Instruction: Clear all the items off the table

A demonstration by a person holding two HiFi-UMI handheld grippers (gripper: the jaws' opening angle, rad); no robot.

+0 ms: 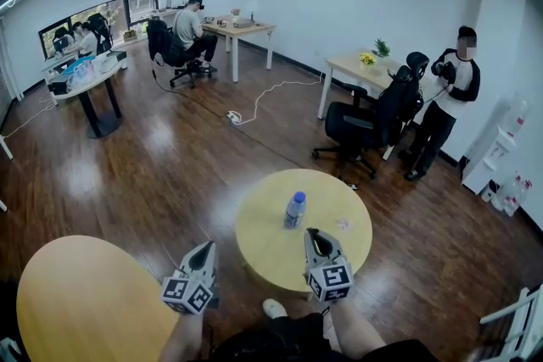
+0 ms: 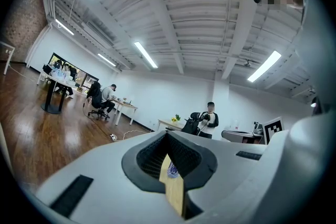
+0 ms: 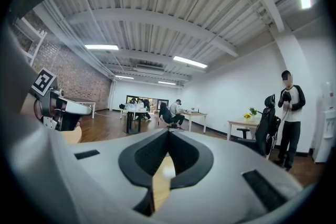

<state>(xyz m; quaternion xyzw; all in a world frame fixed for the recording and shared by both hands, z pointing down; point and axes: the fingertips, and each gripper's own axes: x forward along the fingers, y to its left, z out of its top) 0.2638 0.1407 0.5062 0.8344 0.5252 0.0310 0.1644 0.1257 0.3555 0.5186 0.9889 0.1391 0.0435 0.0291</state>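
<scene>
A round yellow table stands just ahead of me. On it a clear water bottle with a blue cap stands upright near the middle, and a small pale scrap lies to its right. My left gripper hovers off the table's left edge, jaws together and empty. My right gripper is over the table's near side, just in front of the bottle, shut with nothing in it. In the left gripper view the bottle shows through the gap below the closed tips of the left gripper. The right gripper shows only tabletop.
A second round yellow table is at my lower left. Beyond the near table are a black office chair, a standing person, a desk with flowers and a cable on the wood floor. A white rack stands at lower right.
</scene>
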